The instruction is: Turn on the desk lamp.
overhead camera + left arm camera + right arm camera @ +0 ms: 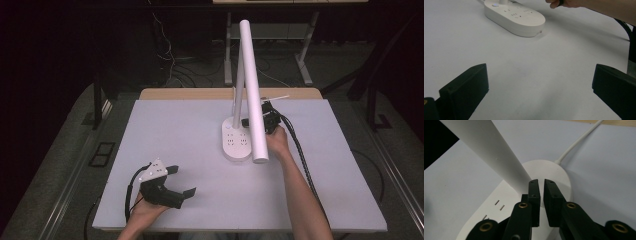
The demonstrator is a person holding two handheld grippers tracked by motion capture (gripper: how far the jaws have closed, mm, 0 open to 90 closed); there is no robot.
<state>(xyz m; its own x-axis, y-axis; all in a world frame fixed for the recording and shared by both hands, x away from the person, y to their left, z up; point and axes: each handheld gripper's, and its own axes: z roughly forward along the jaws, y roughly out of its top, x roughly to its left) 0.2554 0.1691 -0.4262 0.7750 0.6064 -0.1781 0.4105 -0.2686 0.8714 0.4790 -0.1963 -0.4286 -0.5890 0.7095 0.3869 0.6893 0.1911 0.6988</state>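
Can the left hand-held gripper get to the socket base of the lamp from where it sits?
Probably yes. The left hand-held gripper is open near the table's front edge, and bare surface lies between it and the socket base. The right hand-held gripper works the far side.

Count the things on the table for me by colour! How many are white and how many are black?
White: 1, the lamp with sockets in its base.
Black: 2, the left claw and the right claw.
Total: 3
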